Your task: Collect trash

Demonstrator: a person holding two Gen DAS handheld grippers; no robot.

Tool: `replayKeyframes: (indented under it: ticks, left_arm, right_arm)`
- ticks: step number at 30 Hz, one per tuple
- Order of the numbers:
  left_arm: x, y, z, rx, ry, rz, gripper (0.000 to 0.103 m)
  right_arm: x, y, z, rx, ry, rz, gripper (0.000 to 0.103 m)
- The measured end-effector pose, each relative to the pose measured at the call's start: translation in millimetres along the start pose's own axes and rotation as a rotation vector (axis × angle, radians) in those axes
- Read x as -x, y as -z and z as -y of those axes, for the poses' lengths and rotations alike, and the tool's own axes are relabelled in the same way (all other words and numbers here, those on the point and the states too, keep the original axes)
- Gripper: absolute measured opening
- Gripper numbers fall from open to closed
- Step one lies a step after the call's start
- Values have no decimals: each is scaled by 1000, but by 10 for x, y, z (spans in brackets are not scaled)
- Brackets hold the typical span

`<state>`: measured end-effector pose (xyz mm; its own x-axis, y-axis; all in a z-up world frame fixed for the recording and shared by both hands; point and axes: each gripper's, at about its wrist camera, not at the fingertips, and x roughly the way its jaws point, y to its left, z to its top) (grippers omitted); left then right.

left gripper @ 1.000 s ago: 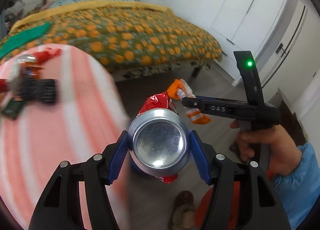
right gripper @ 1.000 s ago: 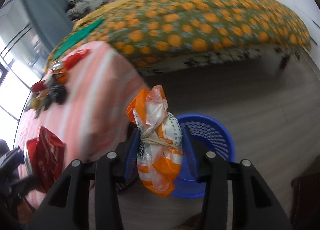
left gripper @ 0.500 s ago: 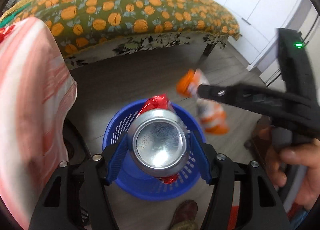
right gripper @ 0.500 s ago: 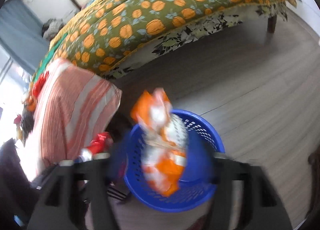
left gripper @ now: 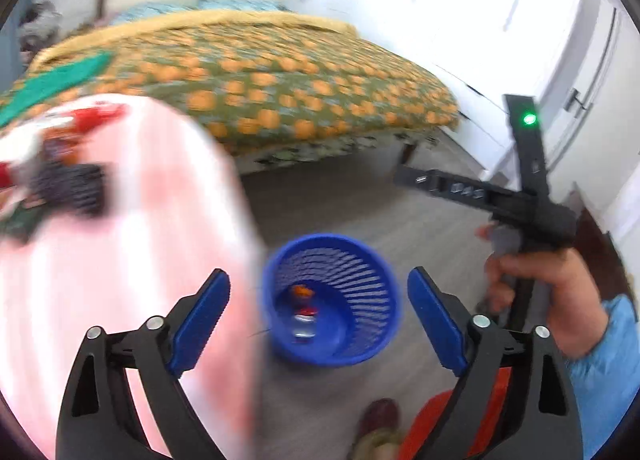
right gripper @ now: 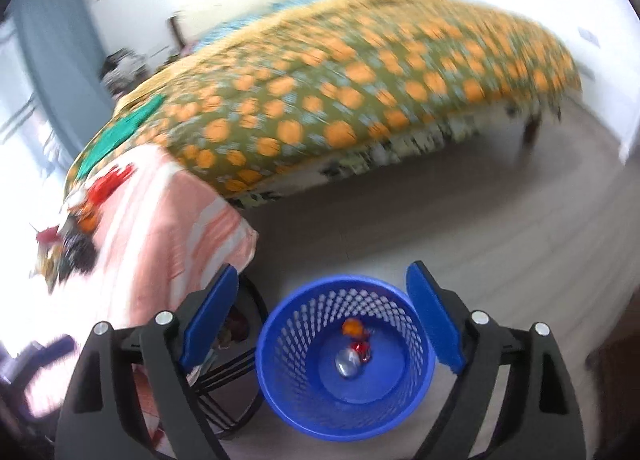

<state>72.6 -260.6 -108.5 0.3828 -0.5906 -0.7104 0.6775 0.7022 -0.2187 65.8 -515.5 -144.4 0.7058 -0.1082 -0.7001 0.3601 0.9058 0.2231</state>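
A blue mesh bin stands on the floor beside the table. A crushed red can and an orange snack wrapper lie at its bottom. My left gripper is open and empty above the bin. My right gripper is open and empty above the bin too; it also shows in the left wrist view to the right. More trash lies in a pile on the striped tablecloth at the left.
A table with a pink striped cloth stands left of the bin. A bed with an orange-patterned cover fills the back. White wardrobes line the right. The wooden floor lies between.
Both grippers have opened and dropped the can and the wrapper into the bin. Both views have tilted up from the bin toward the table and bed.
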Motion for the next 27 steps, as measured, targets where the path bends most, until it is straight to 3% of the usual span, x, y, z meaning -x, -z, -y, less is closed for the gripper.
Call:
replayKeyframes:
  ticks: [6, 9, 12, 19, 27]
  left_arm:
    - [545, 424, -1032, 113, -238, -5, 90]
    - [686, 543, -1600, 172, -375, -18, 91]
    - [777, 592, -2033, 216, -463, -23, 91]
    - [824, 580, -2659, 291, -517, -41, 93]
    - [701, 466, -2912, 261, -508, -88, 99]
  right_arm:
    - [137, 210, -1221, 295, -85, 76, 87]
    - [87, 422, -1872, 432, -183, 53, 88]
    - [-45, 663, -2444, 535, -254, -3, 89]
    - [-286, 1000, -3226, 671, -265, -62, 89]
    - [-470, 1003, -3324, 636, -214, -110, 89]
